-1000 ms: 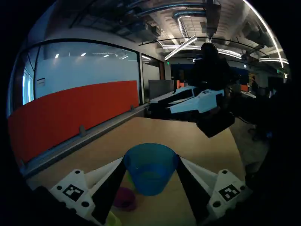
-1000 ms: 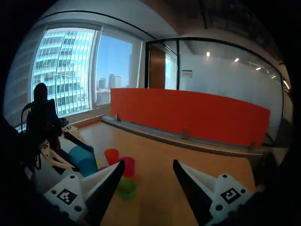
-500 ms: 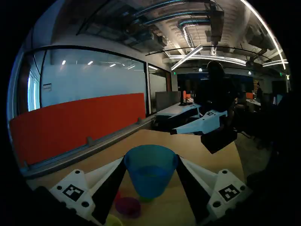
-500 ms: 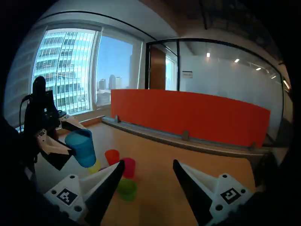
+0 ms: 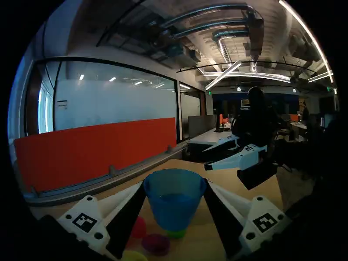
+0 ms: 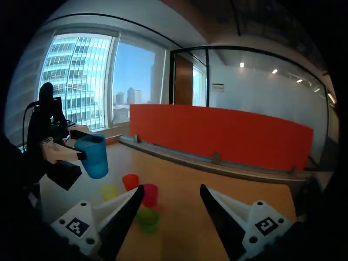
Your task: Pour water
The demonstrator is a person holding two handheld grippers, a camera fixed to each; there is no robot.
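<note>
between the fingers of the left gripper [image 5: 174, 188], a blue cup [image 5: 175, 208] is clamped upright, with water seen in its lower part. in the right gripper view it is held clear of the wooden table [image 6: 195, 174], at about nine o'clock. below it, toward seven o'clock, four small cups are set close together: a yellow cup [image 6: 108, 190], an orange cup [image 6: 130, 181], a pink cup [image 6: 150, 194] and a green cup [image 6: 148, 217]. the right gripper [image 6: 171, 189] is spread wide, with nothing held. no stream is seen; the pickup is judged done, while the tipping of water into a small cup is left.
</note>
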